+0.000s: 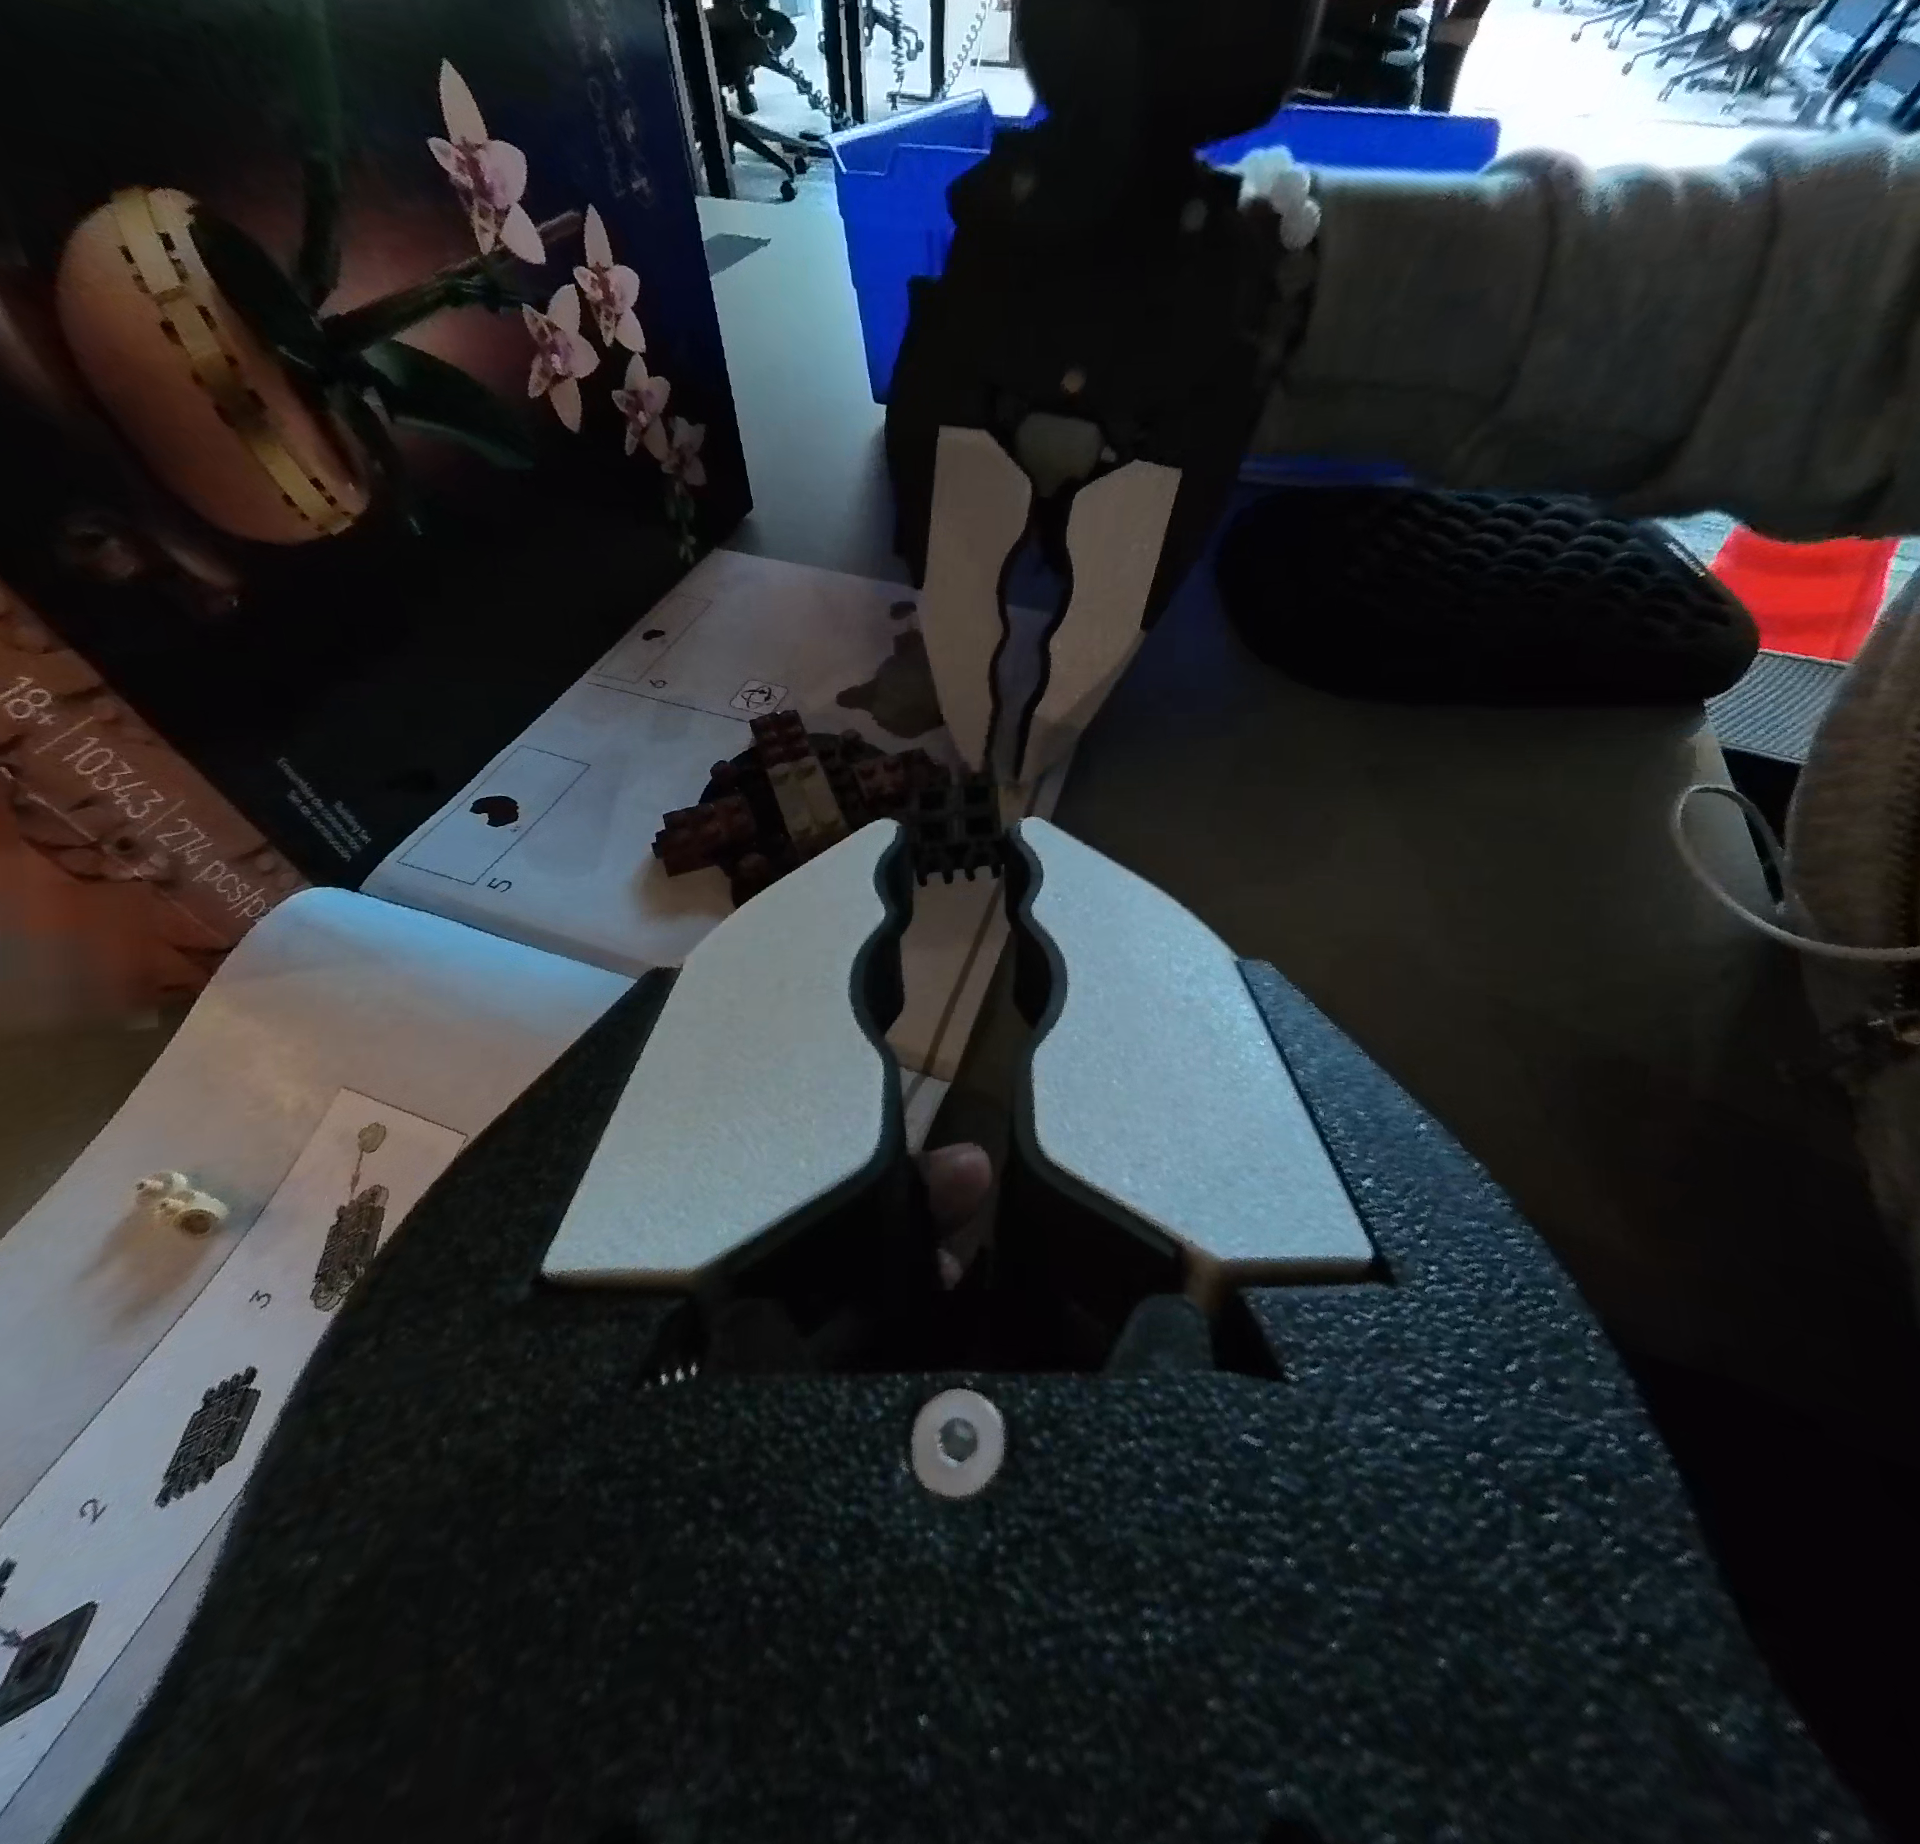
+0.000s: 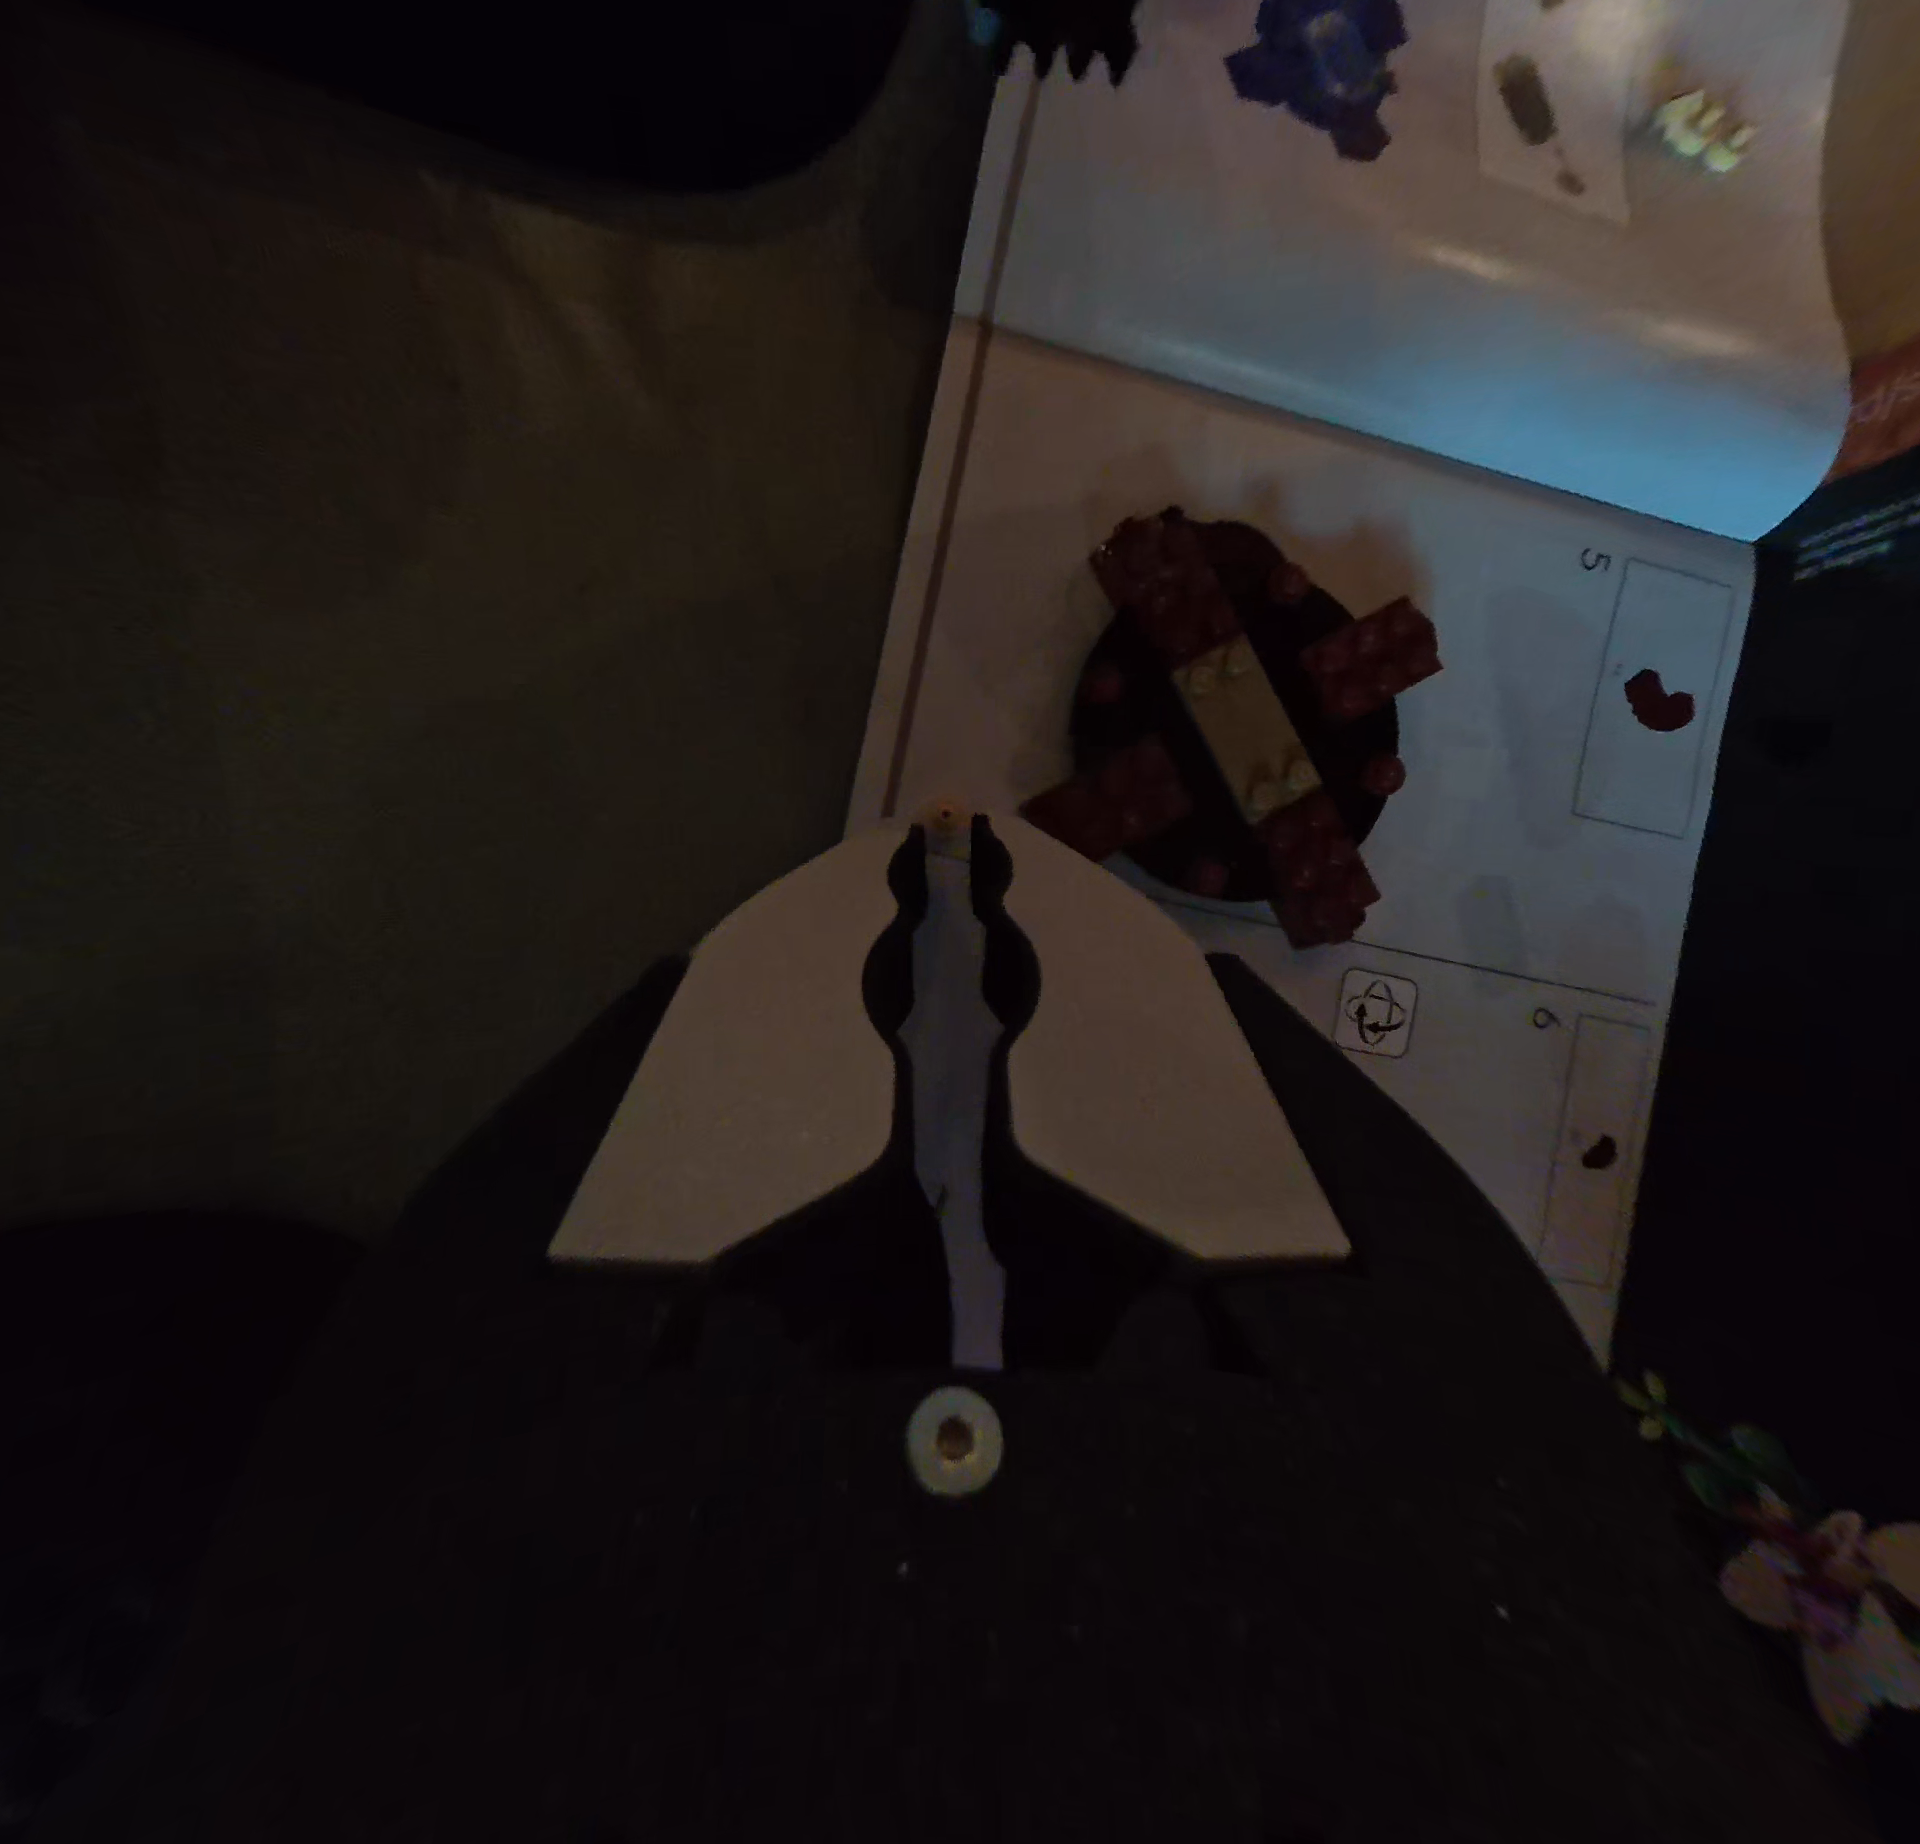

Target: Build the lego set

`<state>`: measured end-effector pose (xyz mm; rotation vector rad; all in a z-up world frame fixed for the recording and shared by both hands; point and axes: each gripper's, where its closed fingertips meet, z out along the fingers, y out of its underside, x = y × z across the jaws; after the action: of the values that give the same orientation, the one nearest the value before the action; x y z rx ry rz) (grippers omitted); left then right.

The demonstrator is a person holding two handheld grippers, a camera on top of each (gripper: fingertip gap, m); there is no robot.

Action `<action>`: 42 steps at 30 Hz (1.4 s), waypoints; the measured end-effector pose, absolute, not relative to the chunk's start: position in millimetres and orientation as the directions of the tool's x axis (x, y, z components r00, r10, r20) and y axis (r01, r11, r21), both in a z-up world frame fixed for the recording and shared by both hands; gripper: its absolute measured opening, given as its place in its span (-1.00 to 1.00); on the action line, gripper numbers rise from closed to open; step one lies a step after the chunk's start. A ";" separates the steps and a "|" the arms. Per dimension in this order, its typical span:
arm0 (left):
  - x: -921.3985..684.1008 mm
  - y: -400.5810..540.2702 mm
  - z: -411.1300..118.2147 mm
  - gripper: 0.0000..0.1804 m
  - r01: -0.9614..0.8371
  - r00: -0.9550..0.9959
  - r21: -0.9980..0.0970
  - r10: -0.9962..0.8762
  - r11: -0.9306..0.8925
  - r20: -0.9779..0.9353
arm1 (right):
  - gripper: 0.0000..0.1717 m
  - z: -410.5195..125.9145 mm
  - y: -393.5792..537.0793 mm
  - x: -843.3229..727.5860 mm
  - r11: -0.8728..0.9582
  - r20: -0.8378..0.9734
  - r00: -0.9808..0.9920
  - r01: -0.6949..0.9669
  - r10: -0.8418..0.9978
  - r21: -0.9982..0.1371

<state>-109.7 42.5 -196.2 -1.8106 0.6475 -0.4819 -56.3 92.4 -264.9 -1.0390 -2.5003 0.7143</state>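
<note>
Over an open instruction booklet, the left gripper clamps a small black studded piece between its fingertips, pads pressing on both sides. Opposite it, the right gripper points down at that same piece, its fingers close together on a tiny pale piece at the tips; a grey sleeve reaches in behind it. Just left of both grippers, a round dark base with brown bricks and a tan plate sits on the page. A dark box printed with orchids stands upright along the booklet's far-left edge, hemming in that side. A small white part lies loose on the near page. Behind, blue bins stand on the table; their contents cannot be seen. A black mesh cushion lies to the right.
</note>
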 end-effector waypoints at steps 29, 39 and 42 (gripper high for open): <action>-119.6 27.4 -148.1 -0.83 0.103 0.705 -0.994 -0.703 -0.032 0.095 | -0.95 -180.7 42.7 -111.3 0.305 -0.075 -0.598 0.508 0.798 -0.805; -96.5 24.6 -174.0 -0.82 -0.167 0.675 -0.983 -0.736 -0.075 -0.058 | -0.95 -183.4 35.4 -101.2 0.412 -0.010 -0.663 0.476 0.749 -0.777; -97.2 25.7 -176.0 -0.82 -0.178 0.676 -0.980 -0.735 -0.089 -0.056 | -0.95 -182.5 35.4 -98.1 0.409 -0.006 -0.664 0.468 0.748 -0.783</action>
<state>-97.2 25.7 -176.0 -1.6270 0.7590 -0.5486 -98.1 35.4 -182.5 -1.0491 -2.3247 1.1262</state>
